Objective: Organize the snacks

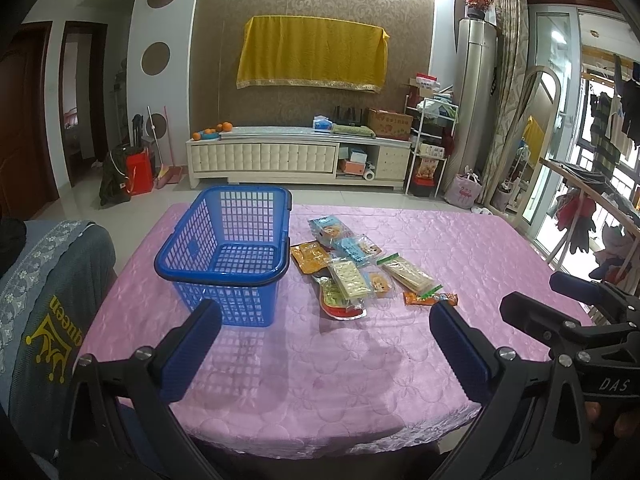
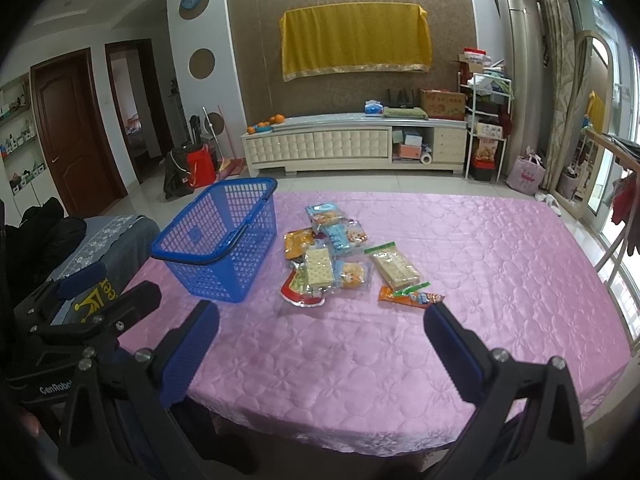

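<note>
Blue basket: an openwork plastic basket (image 1: 228, 256) is seen upright on the left half of the table, its two dark handles folded down along the rim; no contents are visible inside.
Snack pile: a loose heap of sealed packets (image 1: 352, 268) is located just beside the basket, on its right, lying flat on the cloth.
Pile contents: two pale cracker packs (image 2: 394, 266), light-blue pouches (image 2: 326, 216), an orange pouch (image 1: 308, 256) and a red-edged packet (image 2: 300, 296) are overlapped or touching one another.
Outlying item: a slim orange stick pack (image 2: 412, 298) is placed at the near right edge of the heap.
Table cover: a quilted pink satin cloth (image 1: 460, 248) is spread over the whole table top.
Left gripper (image 1: 324, 352): held above the near table edge, its blue-padded fingers spread wide, nothing between them.
Right gripper (image 2: 320, 354): held alongside at the near edge, fingers likewise spread apart and unloaded.
Separation: both grippers are well apart from basket and snacks.
Surroundings: a grey-covered seat (image 1: 48, 300) is positioned left of the table; a white cabinet (image 2: 356, 146) is set against the far wall under a yellow cloth (image 2: 356, 40).
</note>
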{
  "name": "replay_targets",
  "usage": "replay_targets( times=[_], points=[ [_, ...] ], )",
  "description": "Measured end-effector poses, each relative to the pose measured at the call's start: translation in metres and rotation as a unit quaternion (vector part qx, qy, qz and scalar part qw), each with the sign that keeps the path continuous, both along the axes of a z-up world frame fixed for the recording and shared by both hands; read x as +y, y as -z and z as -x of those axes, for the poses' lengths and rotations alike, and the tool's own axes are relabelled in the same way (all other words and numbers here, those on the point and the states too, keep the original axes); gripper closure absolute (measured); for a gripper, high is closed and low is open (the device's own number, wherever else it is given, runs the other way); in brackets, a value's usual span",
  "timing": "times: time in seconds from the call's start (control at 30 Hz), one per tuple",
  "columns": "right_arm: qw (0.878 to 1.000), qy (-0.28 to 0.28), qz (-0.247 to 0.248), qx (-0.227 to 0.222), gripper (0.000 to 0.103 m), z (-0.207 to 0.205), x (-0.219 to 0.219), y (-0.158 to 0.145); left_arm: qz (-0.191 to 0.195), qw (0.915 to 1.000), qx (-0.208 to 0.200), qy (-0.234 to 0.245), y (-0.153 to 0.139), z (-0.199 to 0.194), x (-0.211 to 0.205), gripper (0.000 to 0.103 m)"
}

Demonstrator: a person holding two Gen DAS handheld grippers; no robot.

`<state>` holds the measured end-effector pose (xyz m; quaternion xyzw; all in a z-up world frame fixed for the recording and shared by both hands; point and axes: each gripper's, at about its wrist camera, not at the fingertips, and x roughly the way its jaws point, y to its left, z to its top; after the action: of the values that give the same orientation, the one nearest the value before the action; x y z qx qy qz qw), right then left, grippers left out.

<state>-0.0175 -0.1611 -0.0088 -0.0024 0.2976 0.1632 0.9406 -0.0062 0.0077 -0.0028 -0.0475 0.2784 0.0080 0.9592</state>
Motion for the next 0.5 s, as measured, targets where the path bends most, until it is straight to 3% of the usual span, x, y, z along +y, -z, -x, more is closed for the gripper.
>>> replay_targets(
  times=[0.5],
  points=[
    [1.0, -0.005, 0.006, -0.006, 0.0, -0.02, 0.0, -0.02, 0.005, 0.9999, 0.003, 0.008, -0.012, -0.021, -0.003, 0.0]
  ],
)
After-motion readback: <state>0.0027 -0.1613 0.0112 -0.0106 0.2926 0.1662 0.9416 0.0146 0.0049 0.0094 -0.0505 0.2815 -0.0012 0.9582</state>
